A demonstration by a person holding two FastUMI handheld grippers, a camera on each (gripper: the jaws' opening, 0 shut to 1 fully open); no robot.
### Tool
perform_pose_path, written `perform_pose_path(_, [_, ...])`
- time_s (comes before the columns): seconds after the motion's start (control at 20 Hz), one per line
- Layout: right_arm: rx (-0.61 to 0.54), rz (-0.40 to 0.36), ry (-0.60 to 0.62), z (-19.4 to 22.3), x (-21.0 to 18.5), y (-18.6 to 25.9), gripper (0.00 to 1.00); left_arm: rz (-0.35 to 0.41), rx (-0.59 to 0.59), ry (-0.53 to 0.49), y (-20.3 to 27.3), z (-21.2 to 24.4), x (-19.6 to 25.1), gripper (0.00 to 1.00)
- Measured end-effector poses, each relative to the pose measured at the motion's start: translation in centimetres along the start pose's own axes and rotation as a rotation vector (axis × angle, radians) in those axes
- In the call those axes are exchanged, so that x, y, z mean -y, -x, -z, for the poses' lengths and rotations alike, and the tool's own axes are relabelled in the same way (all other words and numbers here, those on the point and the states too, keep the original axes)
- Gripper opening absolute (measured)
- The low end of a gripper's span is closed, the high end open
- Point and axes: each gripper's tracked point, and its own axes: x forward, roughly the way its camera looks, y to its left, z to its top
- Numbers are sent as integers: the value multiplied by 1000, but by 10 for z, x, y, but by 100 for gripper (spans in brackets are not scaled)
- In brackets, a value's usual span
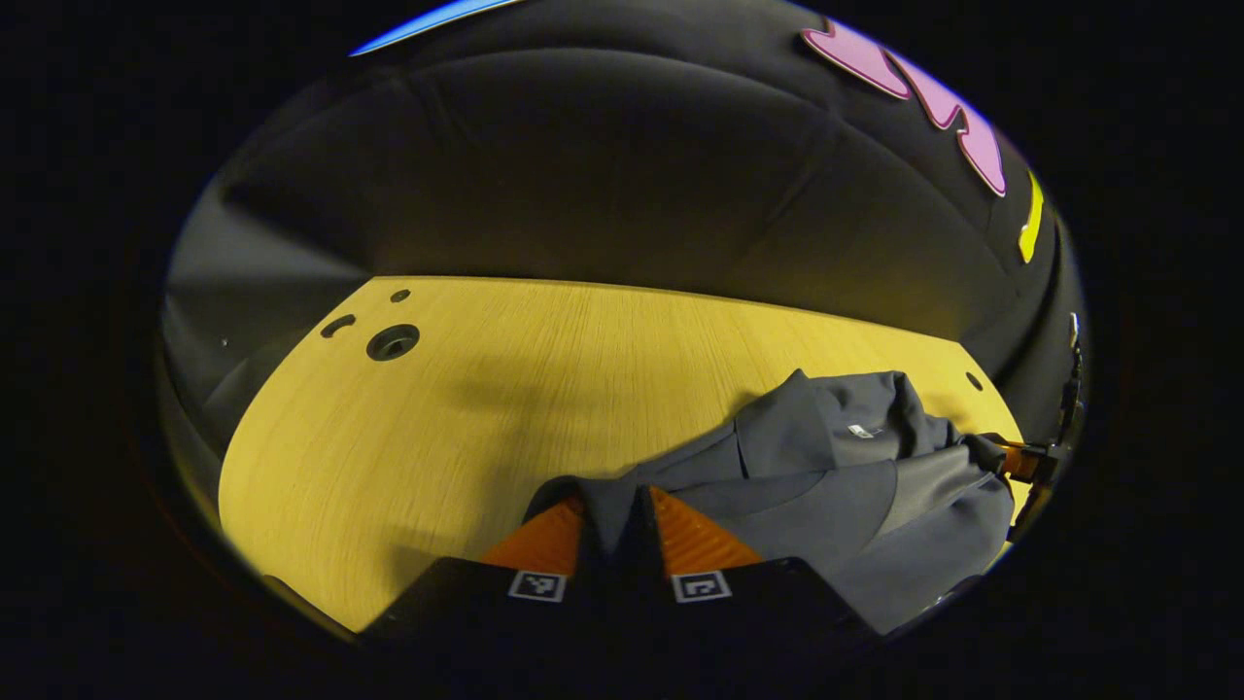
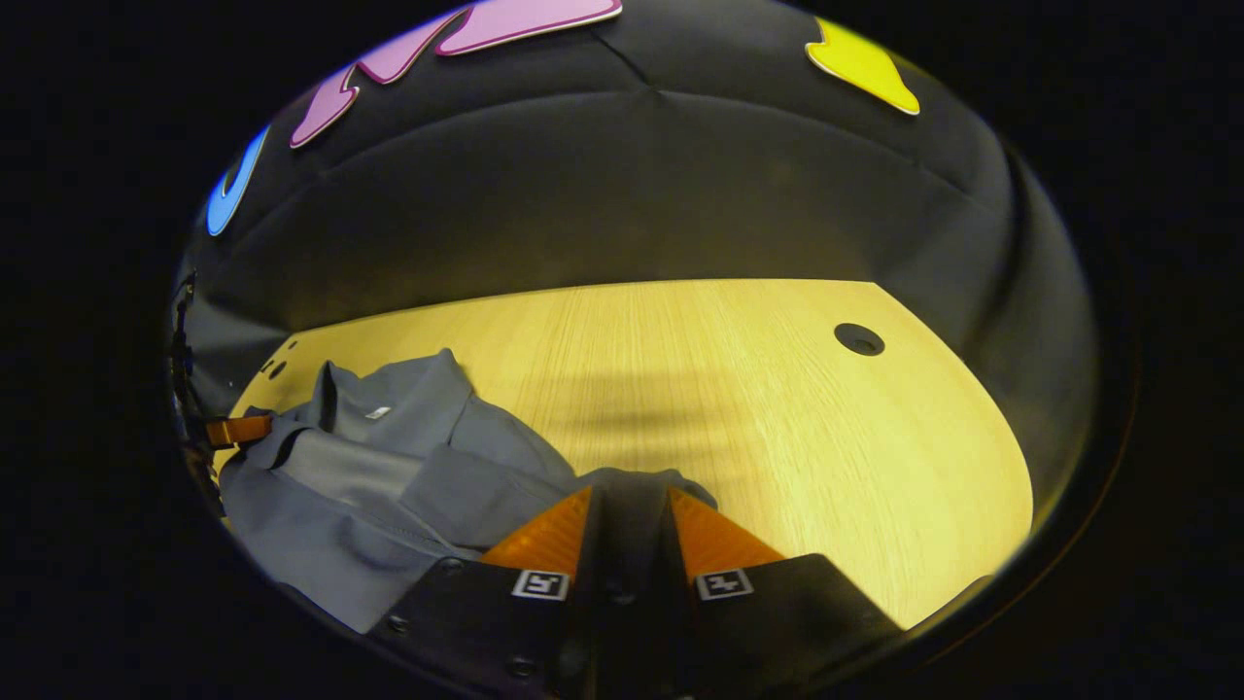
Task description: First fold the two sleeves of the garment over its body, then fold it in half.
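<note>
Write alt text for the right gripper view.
The right hand-held gripper pinches a fold of a grey garment that lies bunched on a light wooden table. The left hand-held gripper grips the garment's far edge.

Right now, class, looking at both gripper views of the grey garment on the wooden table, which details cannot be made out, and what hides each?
- Left gripper view: the grey fabric garment has its near hem cut off by the image edge.
- Left gripper view: the fabric pinched by the left hand-held gripper is hidden between its fingers.
- Right gripper view: the small white neck label is too small to read.
- Right gripper view: the right hand-held gripper covers the garment corner.
</note>
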Motion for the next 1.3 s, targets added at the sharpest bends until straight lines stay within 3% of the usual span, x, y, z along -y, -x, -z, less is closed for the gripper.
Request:
perform_pose_path(0.05, [9,12,11,-4,1,4,35,-7,1,-14,3,0,0,37])
perform_pose_path(0.1, [23,13,18,-8,0,10,50,-7,8,-23,6,-3,2,50])
perform_pose_path(0.15, [35,10,20,-12,-1,15,44,-4,11,-32,12,-1,5,65])
perform_pose_path(0.2, [37,-2,16,-15,-4,21,58,-5,16,-41,18,-2,7,70])
perform_pose_path(0.25, [41,-7,12,-17,-7,28,64,-8,25,-47,24,-2,9,80])
perform_pose_path(0.3, [48,0,14,-21,-6,35,62,-15,33,-52,31,-3,10,85])
perform_pose_path(0.35, [66,3,14,-27,-7,46,81,-3,42,-50,38,-5,14,95])
perform_pose_path(0.55, [136,-28,10,-50,-24,95,83,48,105,-53,80,-17,30,96])
perform_pose_path(0.6, [146,-36,5,-53,-28,108,83,59,126,-55,94,-21,34,92])
perform_pose_path(0.65, [154,-45,-2,-57,-32,121,85,71,143,-57,109,-24,40,96])
perform_pose_path(0.9, [223,-59,-49,-76,-42,187,87,111,210,-98,184,-30,55,96])
perform_pose_path(1.3, [276,-122,-4,-64,-81,275,90,158,246,-89,280,-9,73,96])
